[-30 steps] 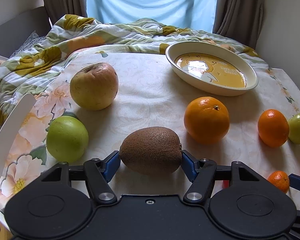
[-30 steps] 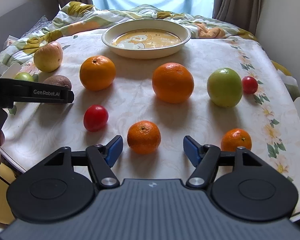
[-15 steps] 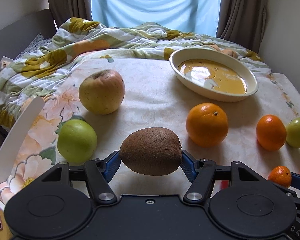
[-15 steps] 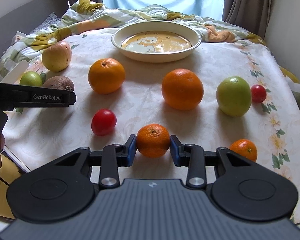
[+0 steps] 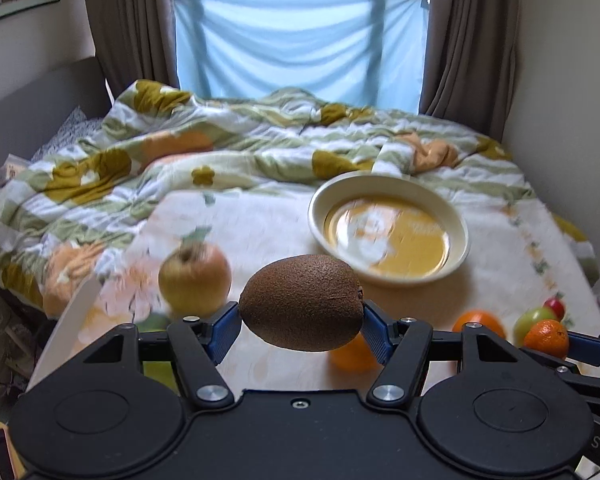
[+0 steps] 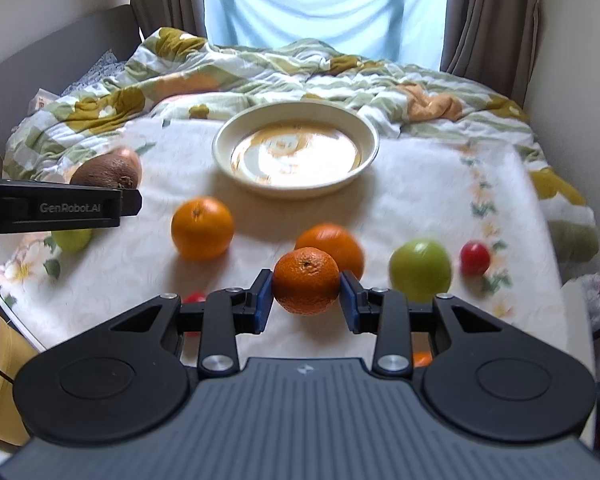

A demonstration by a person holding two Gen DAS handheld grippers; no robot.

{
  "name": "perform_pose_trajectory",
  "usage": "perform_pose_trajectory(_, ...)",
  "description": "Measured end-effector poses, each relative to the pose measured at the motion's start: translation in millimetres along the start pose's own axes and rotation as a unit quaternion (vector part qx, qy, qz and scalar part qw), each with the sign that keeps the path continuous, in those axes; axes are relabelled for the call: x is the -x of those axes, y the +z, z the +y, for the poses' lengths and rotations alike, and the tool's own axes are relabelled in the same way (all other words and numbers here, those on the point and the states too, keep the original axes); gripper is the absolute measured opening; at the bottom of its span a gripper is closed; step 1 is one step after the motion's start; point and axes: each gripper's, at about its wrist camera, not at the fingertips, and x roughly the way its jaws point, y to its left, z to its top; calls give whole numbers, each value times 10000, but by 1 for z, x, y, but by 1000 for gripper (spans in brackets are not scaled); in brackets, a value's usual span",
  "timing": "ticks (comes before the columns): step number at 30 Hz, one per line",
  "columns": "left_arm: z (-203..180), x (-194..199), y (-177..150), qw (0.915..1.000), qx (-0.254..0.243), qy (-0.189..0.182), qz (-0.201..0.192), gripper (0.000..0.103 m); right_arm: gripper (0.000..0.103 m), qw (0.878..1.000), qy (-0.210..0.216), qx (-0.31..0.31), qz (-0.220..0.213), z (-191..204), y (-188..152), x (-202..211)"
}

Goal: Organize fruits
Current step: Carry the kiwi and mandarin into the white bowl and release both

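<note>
Floral tabletop low in both frames: left tool (image 5: 301, 322) pinches a kiwi (image 5: 301, 303), right tool (image 6: 306, 295) a mandarin (image 6: 306, 280), both airborne; round fruit may slip before the dish (image 6: 364, 162) at upper centre.

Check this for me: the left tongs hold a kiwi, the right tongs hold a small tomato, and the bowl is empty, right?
Not quite. In the right wrist view the right tongs grip a small mandarin, not a tomato. The left tongs do hold the kiwi, and the bowl is empty.

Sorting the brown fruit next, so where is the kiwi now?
The kiwi is clamped in the left tool, off the cloth, just before the bowl, right of the yellow apple.
</note>
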Motion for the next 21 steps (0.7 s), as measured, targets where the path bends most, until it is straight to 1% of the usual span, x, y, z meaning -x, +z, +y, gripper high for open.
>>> perform_pose_trajectory(5, -9, 6, 25, 9998, -68, -62, -191, 69, 51, 9999, -53, 74, -113, -12, 27, 9)
perform_pose_trajectory(10, -17, -1, 52, 9992, -147, -249, -283, 69, 51, 9999, -70, 13, -152, -26, 56, 5)
perform_pose_trajectory(16, -25, -29, 83, 9978, -298, -523, -292, 69, 51, 9998, -45, -67, -193, -38, 98, -12)
perform_pose_trajectory(21, -32, -68, 105, 9962, -463, -708, -185, 69, 51, 9995, -105, -219, -198, -48, 123, -38)
